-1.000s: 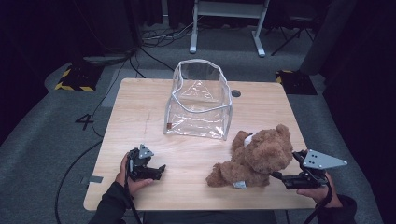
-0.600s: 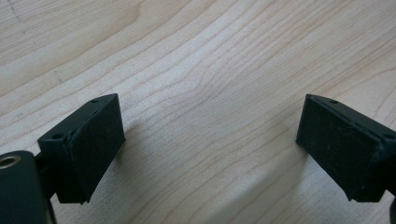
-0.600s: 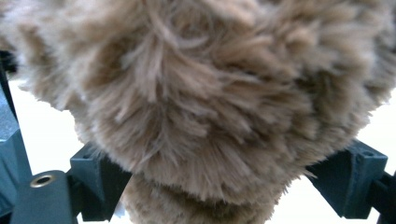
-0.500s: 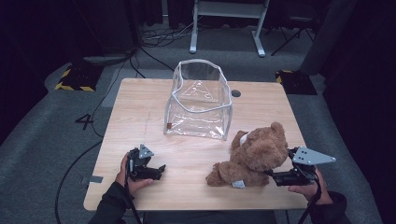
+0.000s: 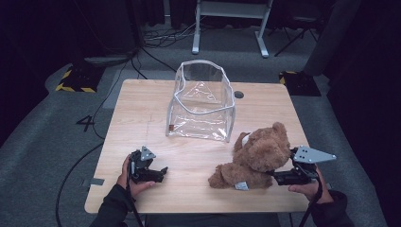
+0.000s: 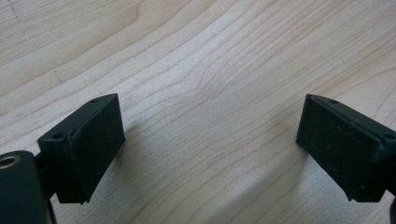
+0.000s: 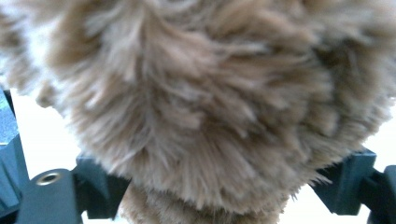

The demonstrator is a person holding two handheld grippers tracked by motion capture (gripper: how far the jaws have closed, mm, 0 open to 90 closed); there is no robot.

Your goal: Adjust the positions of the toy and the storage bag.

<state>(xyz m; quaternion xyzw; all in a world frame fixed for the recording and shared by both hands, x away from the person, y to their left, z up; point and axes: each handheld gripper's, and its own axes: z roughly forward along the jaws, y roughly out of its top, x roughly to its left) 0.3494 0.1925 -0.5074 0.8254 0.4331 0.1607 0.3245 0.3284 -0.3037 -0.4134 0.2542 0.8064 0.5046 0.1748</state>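
Though slumped, fluffy brown teddy bear (image 5: 255, 158)

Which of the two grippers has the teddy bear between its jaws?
The right gripper: brown teddy bear fur sits between its jaws. The left gripper stands open over bare table.

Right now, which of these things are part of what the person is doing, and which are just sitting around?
In use:
- teddy bear, between the jaws of the right gripper
- clear bag, standing open behind it, a likely destination

Just there:
- left gripper, open, resting on the table
- cables on the floor
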